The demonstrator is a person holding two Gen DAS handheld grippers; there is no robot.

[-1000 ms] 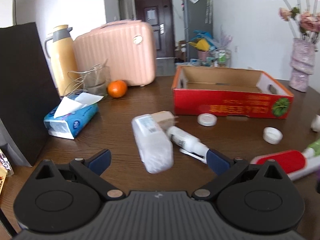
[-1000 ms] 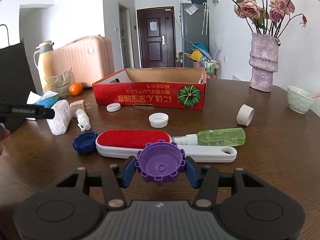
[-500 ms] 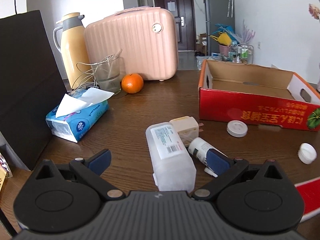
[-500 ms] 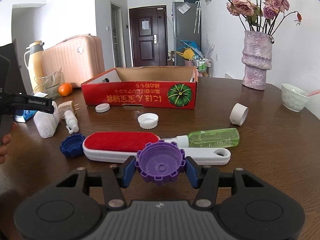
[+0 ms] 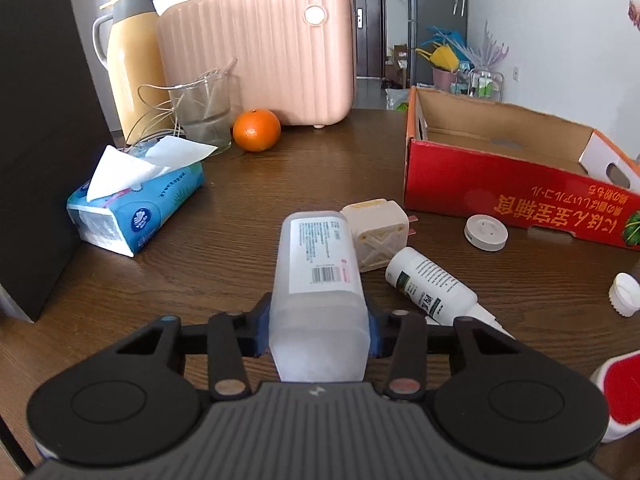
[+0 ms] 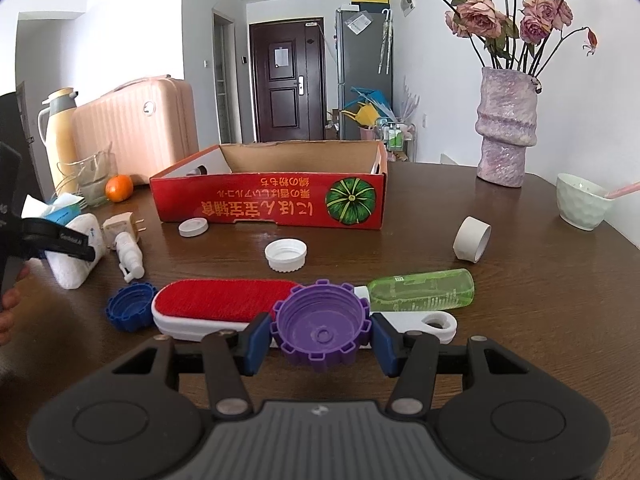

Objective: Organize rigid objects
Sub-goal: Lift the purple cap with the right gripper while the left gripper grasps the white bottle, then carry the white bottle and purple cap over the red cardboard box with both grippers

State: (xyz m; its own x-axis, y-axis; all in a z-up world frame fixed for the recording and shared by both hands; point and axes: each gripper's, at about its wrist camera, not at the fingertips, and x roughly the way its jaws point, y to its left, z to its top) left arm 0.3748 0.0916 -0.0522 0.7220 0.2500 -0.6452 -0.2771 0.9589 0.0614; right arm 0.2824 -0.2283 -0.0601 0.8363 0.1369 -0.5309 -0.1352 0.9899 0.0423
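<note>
On the dark wooden table (image 5: 248, 216), the left gripper (image 5: 318, 326) has just closed onto the frosted white plastic bottle (image 5: 316, 276) lying near the red cardboard box (image 6: 276, 200). The right gripper (image 6: 320, 336) clasps a purple ridged cap (image 6: 320, 326). A dark door (image 6: 286, 80) stands far behind.

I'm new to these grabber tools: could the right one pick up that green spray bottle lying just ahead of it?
Probably not yet. The right gripper is shut on a purple cap, so it is occupied. The green spray bottle lies uncovered just beyond, half on the lint brush.
</note>
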